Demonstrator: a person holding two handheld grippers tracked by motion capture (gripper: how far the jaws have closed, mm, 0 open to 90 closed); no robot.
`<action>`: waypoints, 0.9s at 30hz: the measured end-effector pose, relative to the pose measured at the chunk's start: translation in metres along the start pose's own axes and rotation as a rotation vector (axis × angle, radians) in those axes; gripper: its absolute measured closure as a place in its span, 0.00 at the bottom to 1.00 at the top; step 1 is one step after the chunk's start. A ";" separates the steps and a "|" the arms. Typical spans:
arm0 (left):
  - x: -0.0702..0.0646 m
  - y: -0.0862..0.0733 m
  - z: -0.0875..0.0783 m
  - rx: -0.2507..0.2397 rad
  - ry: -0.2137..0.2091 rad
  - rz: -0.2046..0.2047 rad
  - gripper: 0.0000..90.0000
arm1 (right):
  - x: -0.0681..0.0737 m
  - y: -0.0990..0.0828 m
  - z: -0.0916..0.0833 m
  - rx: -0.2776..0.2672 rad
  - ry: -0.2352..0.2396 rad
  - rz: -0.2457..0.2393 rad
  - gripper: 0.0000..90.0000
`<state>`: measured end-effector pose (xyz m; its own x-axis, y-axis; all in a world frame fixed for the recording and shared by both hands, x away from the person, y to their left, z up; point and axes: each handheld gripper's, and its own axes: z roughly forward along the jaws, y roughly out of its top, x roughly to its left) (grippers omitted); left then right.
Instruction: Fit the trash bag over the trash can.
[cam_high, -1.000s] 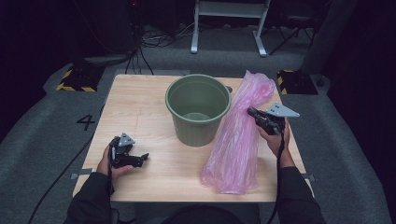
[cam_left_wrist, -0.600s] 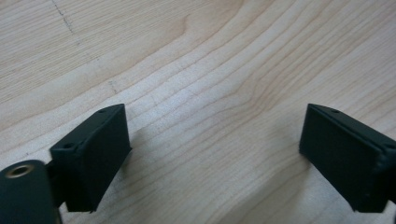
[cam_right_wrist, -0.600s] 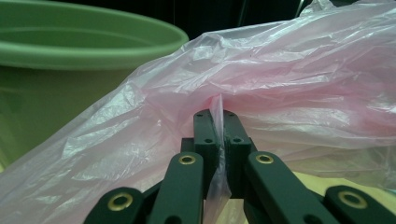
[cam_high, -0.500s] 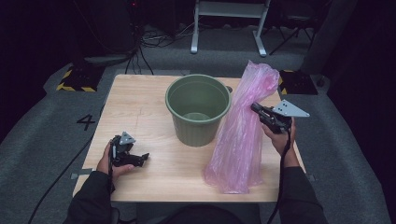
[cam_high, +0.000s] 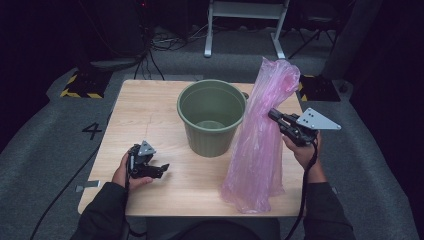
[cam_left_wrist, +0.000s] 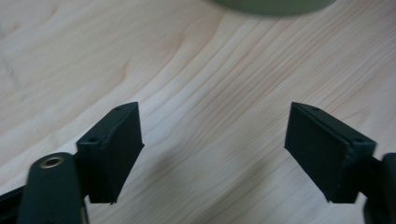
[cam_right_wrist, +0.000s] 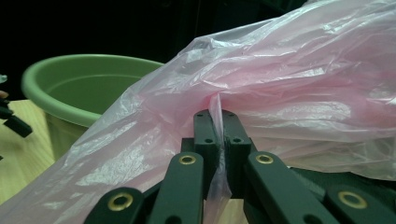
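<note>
A long pink plastic bag (cam_high: 257, 145) stands lifted at the right of the wooden table (cam_high: 145, 115), its lower end resting near the front edge. My right gripper (cam_high: 274, 115) is shut on a fold of the pink bag (cam_right_wrist: 280, 88), pinched between the two jaws. A green bucket (cam_high: 211, 116) sits upright at the table's middle, just left of the bag; its rim (cam_right_wrist: 70, 79) shows in the right gripper view. My left gripper (cam_high: 160, 167) rests low at the front left, held by a hand, jaws wide open over bare wood (cam_left_wrist: 210, 116).
The bucket's base (cam_left_wrist: 271, 5) lies just ahead of the left gripper. A white metal stand (cam_high: 245, 20) and cables lie on the grey floor behind the table. A black-and-yellow striped block (cam_high: 80, 85) sits at the far left corner.
The right gripper has raised the pink bag from lying on the table toward upright, its top rising. The left gripper has stayed in place.
</note>
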<state>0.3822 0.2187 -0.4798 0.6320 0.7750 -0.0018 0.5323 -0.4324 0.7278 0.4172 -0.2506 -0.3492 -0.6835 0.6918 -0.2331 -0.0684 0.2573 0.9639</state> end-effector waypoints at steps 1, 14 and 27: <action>0.000 0.000 0.000 0.000 0.000 0.000 0.17 | 0.002 0.002 -0.001 -0.003 0.003 -0.010 0.98; -0.056 0.050 -0.006 -0.129 -0.109 0.126 0.18 | 0.022 0.020 0.008 -0.019 0.083 -0.070 0.98; -0.090 0.086 -0.012 -0.221 -0.184 0.178 0.19 | 0.039 0.025 0.050 0.006 0.162 -0.091 0.98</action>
<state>0.3642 0.1176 -0.4087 0.8058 0.5914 0.0297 0.2822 -0.4276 0.8588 0.4249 -0.1830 -0.3404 -0.7828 0.5478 -0.2952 -0.1316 0.3179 0.9390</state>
